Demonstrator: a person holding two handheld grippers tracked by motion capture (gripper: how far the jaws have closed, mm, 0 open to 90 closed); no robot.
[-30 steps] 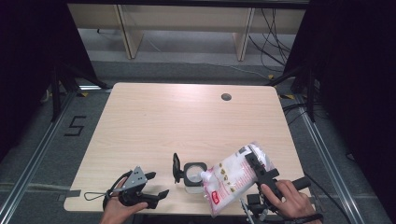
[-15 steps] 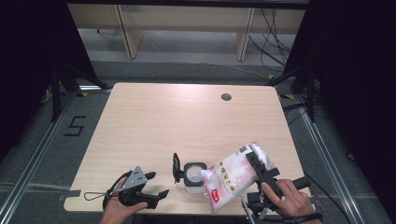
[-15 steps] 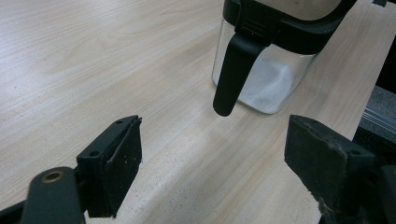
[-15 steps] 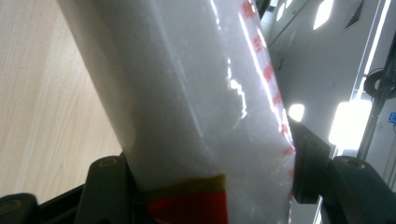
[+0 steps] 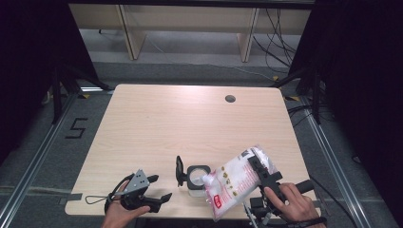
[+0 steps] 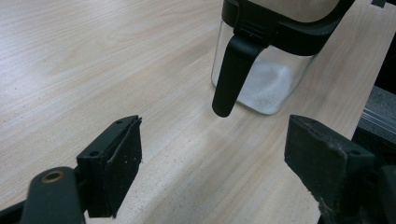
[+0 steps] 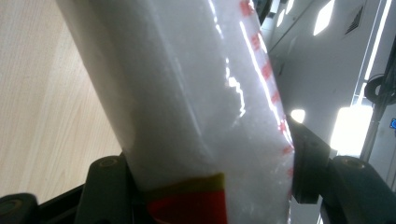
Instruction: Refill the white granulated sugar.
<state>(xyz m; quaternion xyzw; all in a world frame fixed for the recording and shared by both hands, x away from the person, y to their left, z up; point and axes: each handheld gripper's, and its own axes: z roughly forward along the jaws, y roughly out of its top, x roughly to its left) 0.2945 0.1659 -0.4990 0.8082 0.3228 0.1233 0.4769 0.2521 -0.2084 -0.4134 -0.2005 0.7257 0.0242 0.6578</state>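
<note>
A small clear glass jar (image 5: 196, 179) with a black rim stands near the table's front edge, its black lid (image 5: 179, 171) flipped open to the left. A plastic bag of white grains (image 5: 233, 180) with red print is tilted so that its mouth sits at the jar's top. My right gripper (image 5: 257, 169) is shut on the bag's upper part. In the right gripper view the bag (image 7: 187, 93) sits between both jaws. My left gripper (image 5: 159, 188) rests open to the left of the jar. In the left gripper view the jar (image 6: 266, 84), with white grains at its bottom, stands beyond the gripper (image 6: 215, 158).
The light wooden table (image 5: 190, 123) has a round cable hole (image 5: 230, 99) at the back right. Shelving and cables lie on the floor behind it. A floor mark reading 5 (image 5: 76, 128) is at the left.
</note>
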